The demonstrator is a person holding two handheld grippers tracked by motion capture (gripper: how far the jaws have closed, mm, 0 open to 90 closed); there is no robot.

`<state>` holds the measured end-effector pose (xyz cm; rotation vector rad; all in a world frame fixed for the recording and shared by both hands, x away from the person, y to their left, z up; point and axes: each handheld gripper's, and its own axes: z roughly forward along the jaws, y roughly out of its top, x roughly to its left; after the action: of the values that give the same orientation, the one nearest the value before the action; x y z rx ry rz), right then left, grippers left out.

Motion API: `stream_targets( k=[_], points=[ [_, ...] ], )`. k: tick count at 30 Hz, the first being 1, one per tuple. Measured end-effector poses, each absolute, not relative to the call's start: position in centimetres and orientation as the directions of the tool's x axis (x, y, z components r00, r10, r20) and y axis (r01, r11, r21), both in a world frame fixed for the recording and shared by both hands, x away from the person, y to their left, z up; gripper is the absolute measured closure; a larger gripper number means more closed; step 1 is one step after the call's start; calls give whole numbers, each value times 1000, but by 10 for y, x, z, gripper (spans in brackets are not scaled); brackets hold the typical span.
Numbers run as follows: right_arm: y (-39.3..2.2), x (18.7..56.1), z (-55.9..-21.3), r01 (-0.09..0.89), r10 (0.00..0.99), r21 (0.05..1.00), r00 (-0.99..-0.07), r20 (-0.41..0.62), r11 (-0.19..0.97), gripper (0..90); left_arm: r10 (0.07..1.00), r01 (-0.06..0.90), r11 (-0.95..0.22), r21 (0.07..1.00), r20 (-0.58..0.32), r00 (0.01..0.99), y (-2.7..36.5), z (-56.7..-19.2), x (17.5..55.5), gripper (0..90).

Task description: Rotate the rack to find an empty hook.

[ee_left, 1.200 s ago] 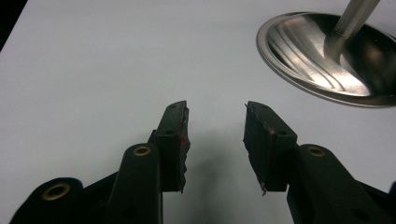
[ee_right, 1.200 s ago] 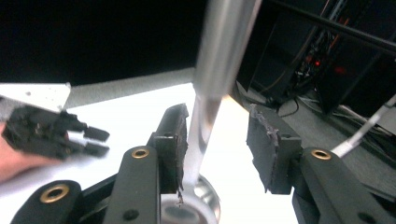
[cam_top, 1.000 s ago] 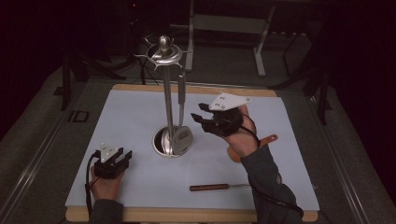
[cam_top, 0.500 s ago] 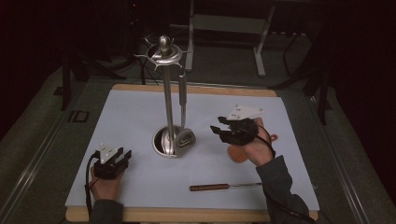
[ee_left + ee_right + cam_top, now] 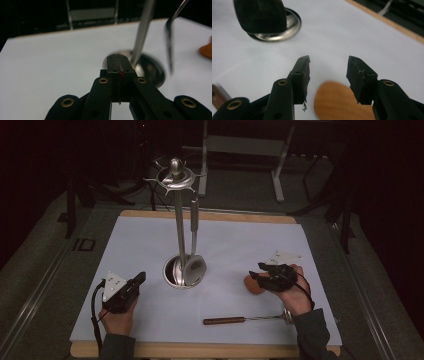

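Right tongs (image 5: 328,72) open, jaws just widened, nothing between them yet, poised above wooden spatula (image 5: 337,101) flat on table (image 5: 150,245). Left tongs (image 5: 117,65) closed, empty. Advice: straddle spatula squarely before closing.

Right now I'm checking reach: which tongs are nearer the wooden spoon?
Right. The right tongs hover open just over the wooden spoon; the left tongs sit across the stand's base.

— We see a pale bluish-white sheet (image 5: 150,250) mid-frame, edged by a tan wooden board (image 5: 210,216).
— And we see a shiny silver stand (image 5: 176,180) at upper centre, black grippers, left (image 5: 141,277) and right (image 5: 256,272), an orange-brown wooden spoon (image 5: 254,285) at right, and a brown-handled utensil (image 5: 225,320) lower down.
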<state>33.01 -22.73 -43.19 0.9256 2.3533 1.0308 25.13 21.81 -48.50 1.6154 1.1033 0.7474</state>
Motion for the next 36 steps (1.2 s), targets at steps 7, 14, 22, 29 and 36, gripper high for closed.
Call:
stream_targets(
  k=[7, 14, 22, 29, 36],
  points=[
    [-253, 325, -450, 474, 758, 752, -650, -52, 458, 508, 901, 123, -33, 992, -24, 434, 198, -429, 249, 899],
    [-266, 326, -463, 514, 778, 747, -628, -7, 421, 508, 882, 42, -27, 999, 4, 471, 185, -393, 254, 898],
    [-283, 321, -472, 553, 799, 747, -599, 49, 369, 506, 862, -50, 12, 999, 15, 506, 165, -353, 260, 898],
    [-297, 318, -474, 576, 819, 756, -566, 93, 312, 504, 862, -139, 56, 989, 23, 507, 155, -324, 266, 899],
    [-302, 318, -475, 579, 824, 760, -557, 106, 294, 504, 858, -178, 67, 982, 35, 512, 141, -305, 277, 899]
  ],
)
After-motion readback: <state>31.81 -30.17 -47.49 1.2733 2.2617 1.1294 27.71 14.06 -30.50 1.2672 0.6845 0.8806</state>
